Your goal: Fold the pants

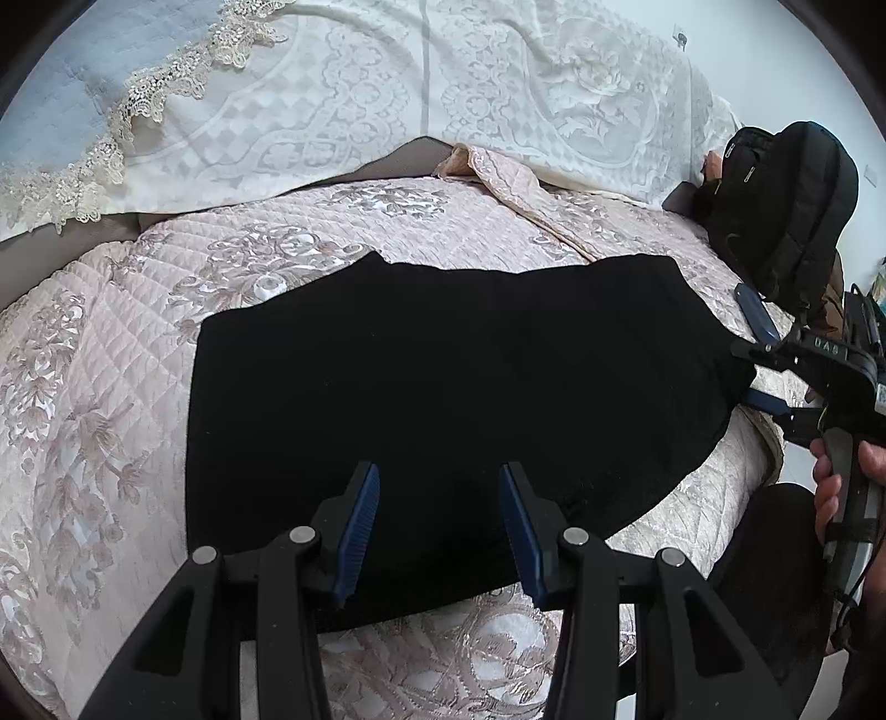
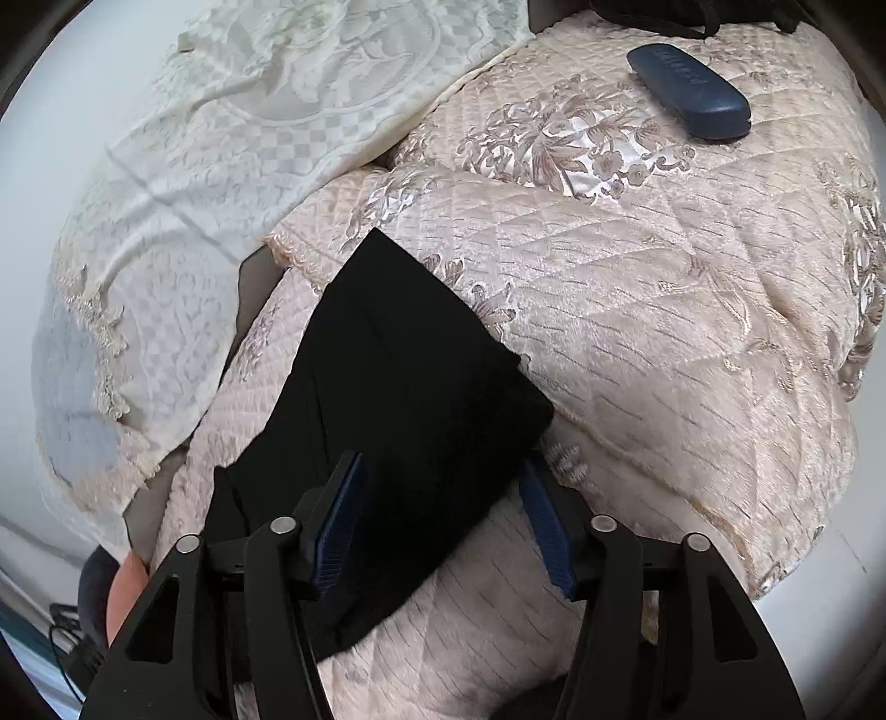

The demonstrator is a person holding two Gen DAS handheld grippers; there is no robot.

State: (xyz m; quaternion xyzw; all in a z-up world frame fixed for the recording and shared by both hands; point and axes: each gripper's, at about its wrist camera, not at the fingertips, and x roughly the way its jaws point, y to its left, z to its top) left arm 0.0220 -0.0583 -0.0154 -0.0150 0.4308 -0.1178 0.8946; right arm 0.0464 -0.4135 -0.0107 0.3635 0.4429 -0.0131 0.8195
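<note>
This is a bedroom in a home. A bed fills both views, covered by a pink quilted bedspread (image 1: 111, 399) with a shiny woven flower pattern. At the far side lies a white lace cover (image 1: 387, 99) edged with a scalloped lace trim (image 1: 138, 111), spread over pillows. Personal belongings sit on the far right of the bed: a black backpack (image 1: 786, 210) and, near it, a dark blue glasses case (image 2: 689, 91). Black pants (image 1: 443, 376) lie flat on the bedspread. A plain pale wall (image 1: 775, 50) stands behind the bed.
</note>
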